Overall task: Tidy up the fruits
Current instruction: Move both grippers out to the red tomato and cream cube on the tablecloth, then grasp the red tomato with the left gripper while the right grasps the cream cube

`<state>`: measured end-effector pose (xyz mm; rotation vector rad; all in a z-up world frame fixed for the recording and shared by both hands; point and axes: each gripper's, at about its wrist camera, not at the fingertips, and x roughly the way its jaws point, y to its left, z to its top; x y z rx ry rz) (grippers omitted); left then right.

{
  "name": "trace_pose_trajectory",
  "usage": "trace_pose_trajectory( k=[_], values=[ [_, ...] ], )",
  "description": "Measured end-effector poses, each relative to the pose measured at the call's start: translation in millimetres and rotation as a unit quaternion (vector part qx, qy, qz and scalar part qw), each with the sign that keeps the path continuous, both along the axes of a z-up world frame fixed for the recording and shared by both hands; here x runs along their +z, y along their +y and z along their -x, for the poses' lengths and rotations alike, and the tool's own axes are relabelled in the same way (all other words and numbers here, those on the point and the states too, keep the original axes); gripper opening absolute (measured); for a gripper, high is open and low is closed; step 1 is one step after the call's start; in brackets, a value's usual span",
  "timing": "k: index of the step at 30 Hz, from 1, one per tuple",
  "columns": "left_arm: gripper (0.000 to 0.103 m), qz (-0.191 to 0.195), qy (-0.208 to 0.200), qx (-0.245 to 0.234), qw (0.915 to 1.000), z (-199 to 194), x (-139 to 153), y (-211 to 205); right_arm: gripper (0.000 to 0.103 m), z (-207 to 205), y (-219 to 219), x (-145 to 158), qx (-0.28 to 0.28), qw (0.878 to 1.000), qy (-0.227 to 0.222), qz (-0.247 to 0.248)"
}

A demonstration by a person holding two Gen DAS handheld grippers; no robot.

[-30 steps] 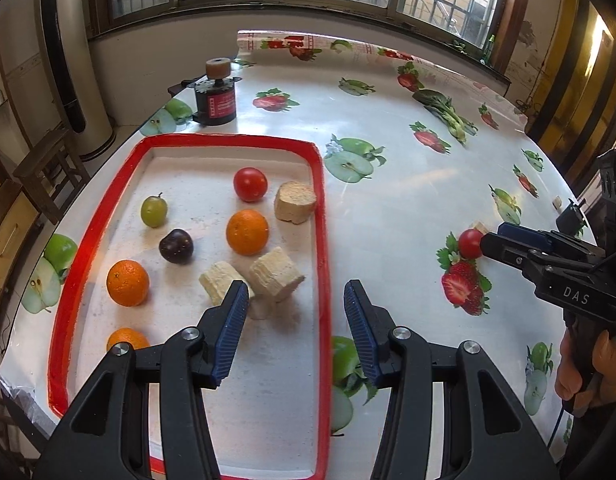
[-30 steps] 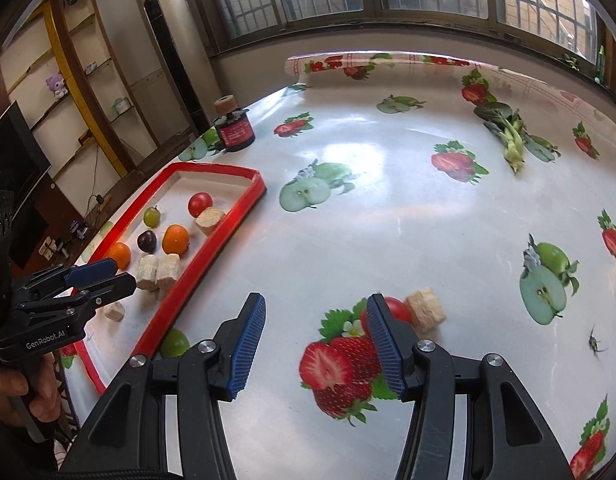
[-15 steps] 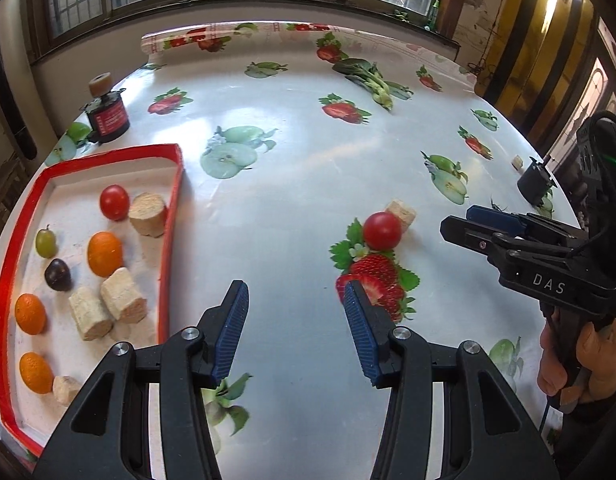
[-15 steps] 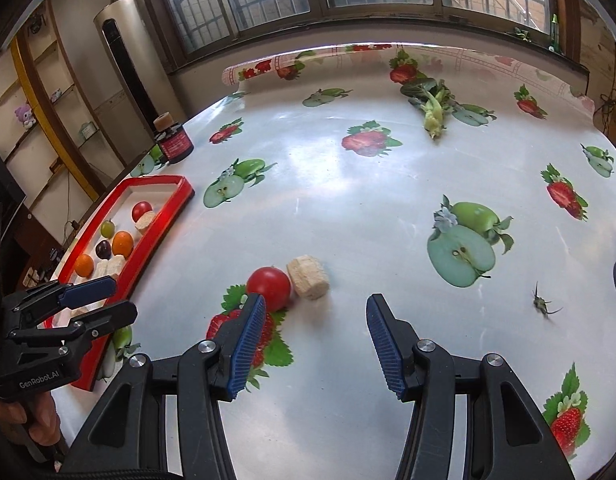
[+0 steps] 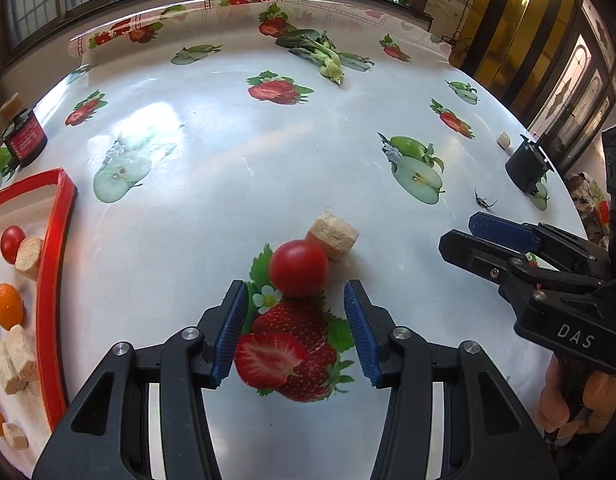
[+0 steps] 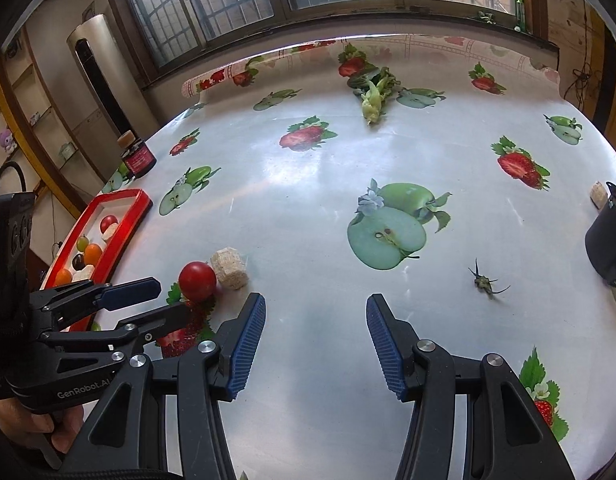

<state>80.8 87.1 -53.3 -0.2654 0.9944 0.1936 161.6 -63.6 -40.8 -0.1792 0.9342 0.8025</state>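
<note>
A red cherry tomato (image 5: 299, 267) (image 6: 197, 281) lies on the fruit-print tablecloth, touching a beige cork-like block (image 5: 333, 236) (image 6: 229, 270). My left gripper (image 5: 294, 304) (image 6: 156, 300) points down at the tomato, which sits just beyond its blue fingertips. Its jaws are closing slightly with nothing between the pads. To the right, my right gripper (image 6: 315, 312) (image 5: 463, 232) hovers open over bare cloth, holding nothing. The red-rimmed tray (image 5: 48, 280) (image 6: 124, 236) at the left holds oranges, a tomato, a grape, a dark fruit and several beige blocks.
A black jar with a red label (image 5: 24, 136) (image 6: 139, 158) stands behind the tray. At the right edge are a black cylinder (image 5: 527, 166) (image 6: 607, 240) and a small cork (image 5: 503, 140). A leafy vegetable (image 5: 327, 56) lies far back; a dried stem (image 6: 483, 282) lies nearer.
Both grippers have swung right, away from the tray. The left one now sits right behind the tomato, and the right one has passed the tomato onto bare cloth.
</note>
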Motion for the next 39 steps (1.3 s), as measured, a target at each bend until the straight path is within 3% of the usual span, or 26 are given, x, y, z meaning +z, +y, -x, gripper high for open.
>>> trace_pose_trajectory(
  k=[1, 2, 14, 17, 19, 20, 33, 39],
  values=[
    [0.033, -0.002, 0.001, -0.001, 1.0, -1.5, -1.8, 0.4, 0.055, -0.5, 0.2, -0.4, 0.0, 1.0, 0.0, 0.0],
    [0.026, 0.002, 0.002, -0.005, 1.0, -1.5, -3.6, 1.9, 0.055, -0.3, 1.1, -0.8, 0.001, 1.0, 0.0, 0.001],
    [0.026, 0.003, -0.014, 0.026, 0.9996, 29.2, 6.7, 35.2, 0.053, 13.3, 67.3, -16.5, 0.07, 0.997, 0.006, 0.019],
    [0.026, 0.005, -0.018, 0.03, 0.9994, 34.9, 9.8, 38.8, 0.046, 12.5, 84.7, -23.5, 0.081, 0.996, 0.012, 0.026],
    [0.026, 0.005, -0.019, 0.032, 0.9993, 39.1, 11.8, 40.0, 0.031, 14.3, 92.2, -25.0, 0.084, 0.996, 0.004, 0.031],
    [0.026, 0.004, -0.02, 0.033, 0.9993, 41.1, 12.8, 40.2, 0.029, 15.0, 94.0, -25.0, 0.085, 0.996, 0.004, 0.034],
    [0.026, -0.001, -0.032, 0.058, 0.9978, 86.2, 26.1, 45.2, 0.028, 50.3, 88.0, 0.9, 0.105, 0.994, -0.014, 0.014],
    [0.018, -0.004, -0.04, 0.077, 0.9962, 112.8, 34.0, 52.8, 0.027, 71.3, 96.3, 8.4, 0.122, 0.992, -0.019, 0.007]
  ],
)
